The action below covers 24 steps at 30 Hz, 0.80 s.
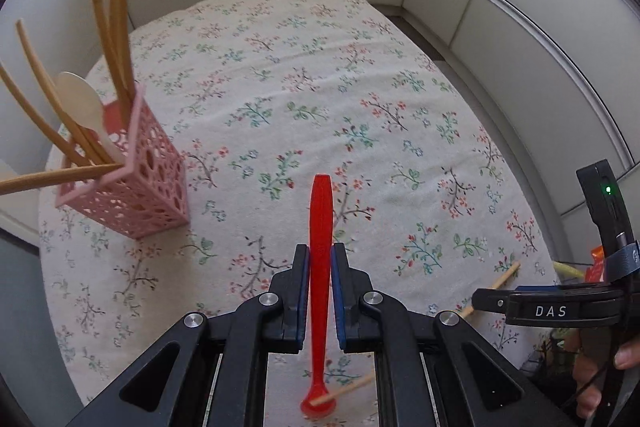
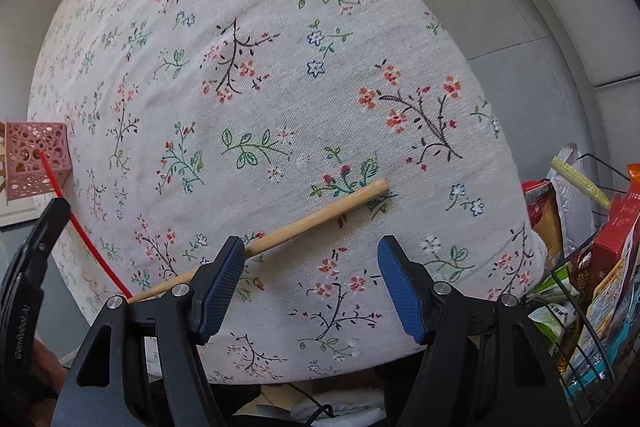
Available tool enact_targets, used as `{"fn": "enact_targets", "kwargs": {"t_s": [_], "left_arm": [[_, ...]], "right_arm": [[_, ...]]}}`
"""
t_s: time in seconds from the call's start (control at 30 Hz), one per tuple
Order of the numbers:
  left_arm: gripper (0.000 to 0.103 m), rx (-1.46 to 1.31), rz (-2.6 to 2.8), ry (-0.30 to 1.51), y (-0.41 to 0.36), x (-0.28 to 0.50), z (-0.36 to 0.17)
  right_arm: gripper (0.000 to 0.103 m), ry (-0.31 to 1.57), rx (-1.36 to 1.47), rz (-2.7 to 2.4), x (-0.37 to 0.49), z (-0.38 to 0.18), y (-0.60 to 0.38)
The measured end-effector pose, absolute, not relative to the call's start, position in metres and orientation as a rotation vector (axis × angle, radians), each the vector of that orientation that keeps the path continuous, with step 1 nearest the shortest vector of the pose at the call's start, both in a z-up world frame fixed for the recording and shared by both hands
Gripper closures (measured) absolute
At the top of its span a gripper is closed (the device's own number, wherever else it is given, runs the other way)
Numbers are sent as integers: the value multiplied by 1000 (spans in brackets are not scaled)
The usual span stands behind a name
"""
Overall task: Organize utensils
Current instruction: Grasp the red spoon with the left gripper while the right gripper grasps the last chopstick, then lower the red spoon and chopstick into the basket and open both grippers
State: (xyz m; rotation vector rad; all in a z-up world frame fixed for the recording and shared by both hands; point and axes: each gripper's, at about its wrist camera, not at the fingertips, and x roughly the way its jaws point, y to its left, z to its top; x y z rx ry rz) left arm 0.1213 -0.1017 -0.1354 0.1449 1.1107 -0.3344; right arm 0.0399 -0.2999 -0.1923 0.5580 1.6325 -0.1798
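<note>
1. Our left gripper is pinching the red spoon partway along its handle, the blue pads pressed against it on both sides. The handle end points ahead of the gripper and the bowl hangs back toward us, under the jaws.

2. The pink holder stands near the left edge of the desk, ahead and to the left of the spoon. It already carries wooden chopsticks and a pale spoon, all leaning out at different angles.

3. The move turns on this, we judge: the spoon's long axis points straight ahead toward the far edge, while the holder's mouth lies off to the left, so the spoon must swing left and tip upright before it can drop in.

4. Our right gripper is spread wide and holds nothing. A loose wooden chopstick lies on the floral cloth just ahead of it, slanting up to the right, its near end passing behind the left finger.

5. The left hand is the nearer to the holder.

6. We cannot see how much room is left inside the holder. The chopstick's near end is hidden.
</note>
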Motion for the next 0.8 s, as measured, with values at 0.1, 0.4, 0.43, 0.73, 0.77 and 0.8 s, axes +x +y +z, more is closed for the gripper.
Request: {"fn": "enact_targets", "kwargs": {"t_s": [0.1, 0.4, 0.43, 0.73, 0.77, 0.8], "left_arm": [[92, 132, -312, 1076, -90, 122, -127], [92, 111, -298, 1050, -67, 119, -115], [92, 108, -298, 1048, -65, 119, -114], [92, 98, -289, 1046, -48, 116, -114], [92, 94, -288, 1045, -45, 115, -114], [92, 87, -286, 1045, -42, 115, -114]], "right_arm": [[30, 1624, 514, -192, 44, -192, -290], [32, 1585, 421, -233, 59, -192, -262], [35, 1574, 414, -237, 62, -191, -259], [88, 1504, 295, -248, 96, -182, -222], [91, 1500, 295, -237, 99, -182, -220], [95, 1495, 301, -226, 103, -182, -216]]}}
